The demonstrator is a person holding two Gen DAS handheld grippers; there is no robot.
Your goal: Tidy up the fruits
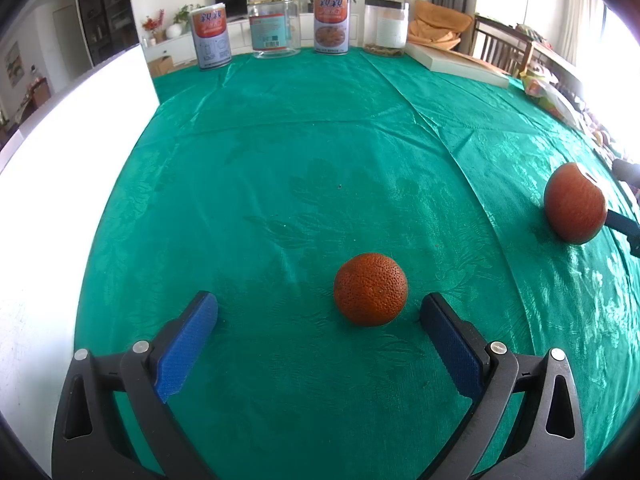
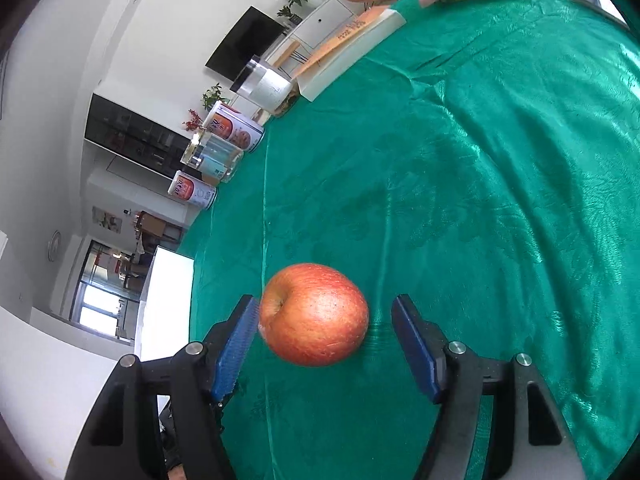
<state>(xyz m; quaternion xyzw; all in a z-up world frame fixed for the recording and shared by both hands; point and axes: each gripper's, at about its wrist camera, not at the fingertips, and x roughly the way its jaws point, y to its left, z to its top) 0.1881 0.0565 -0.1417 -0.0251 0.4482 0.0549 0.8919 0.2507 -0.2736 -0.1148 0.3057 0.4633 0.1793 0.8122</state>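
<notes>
An orange (image 1: 371, 289) lies on the green tablecloth (image 1: 304, 152), just ahead of my left gripper (image 1: 320, 304) and nearer its right finger. That gripper is open, and neither blue pad touches the fruit. In the right wrist view, a red apple (image 2: 314, 314) rests on the cloth between the fingers of my right gripper (image 2: 325, 304). The left pad sits against the apple's side, while the right pad (image 2: 412, 340) stands clear of it with a gap. In the left wrist view the same apple (image 1: 574, 204) shows at the far right, with a dark finger (image 1: 622, 226) beside it.
Two printed cans (image 1: 211, 36) (image 1: 332, 23) and two clear jars (image 1: 274, 26) (image 1: 386, 26) line the table's far edge. A flat white box (image 1: 456, 62) and plastic bags (image 1: 548, 88) lie at the back right. The table's left edge (image 1: 120, 168) runs close by.
</notes>
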